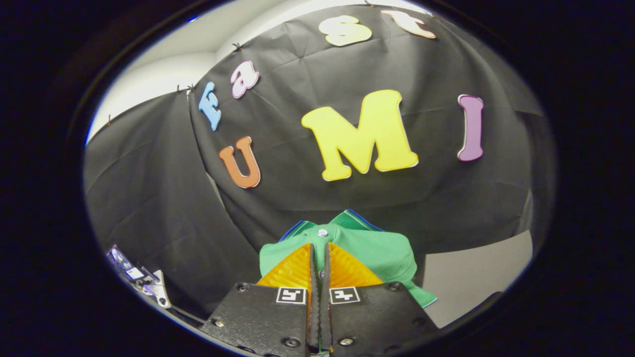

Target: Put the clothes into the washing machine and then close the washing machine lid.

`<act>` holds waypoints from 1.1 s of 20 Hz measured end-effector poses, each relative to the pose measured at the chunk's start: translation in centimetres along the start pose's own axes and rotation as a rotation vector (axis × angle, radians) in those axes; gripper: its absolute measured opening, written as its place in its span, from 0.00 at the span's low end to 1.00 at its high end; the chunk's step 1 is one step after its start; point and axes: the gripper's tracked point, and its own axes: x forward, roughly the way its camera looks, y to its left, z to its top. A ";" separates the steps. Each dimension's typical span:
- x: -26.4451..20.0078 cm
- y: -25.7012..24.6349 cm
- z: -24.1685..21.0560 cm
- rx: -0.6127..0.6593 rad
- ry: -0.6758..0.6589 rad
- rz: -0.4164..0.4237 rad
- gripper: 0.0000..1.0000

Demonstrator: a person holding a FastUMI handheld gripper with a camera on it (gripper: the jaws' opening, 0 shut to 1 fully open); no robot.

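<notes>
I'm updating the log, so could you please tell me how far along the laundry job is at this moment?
Done: the green shirt has been picked up; the hand-held gripper is shut on it, the fabric pinched between both fingers and lifted in front of the black cloth wall. In hand: carrying the shirt. Left: putting it into the washing machine and closing the lid, neither of which looks done yet.

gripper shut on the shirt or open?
Shut on the green shirt: the gripper jaws nearly meet, fabric pinched between, shirt lifted before the booth wall.
</notes>
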 end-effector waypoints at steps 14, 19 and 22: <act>10.9 0.5 -12.8 0.010 0.137 -0.102 0.05; 13.3 -1.2 -16.4 0.028 0.159 -0.146 0.04; 14.9 -2.6 -19.3 0.060 0.186 -0.150 0.04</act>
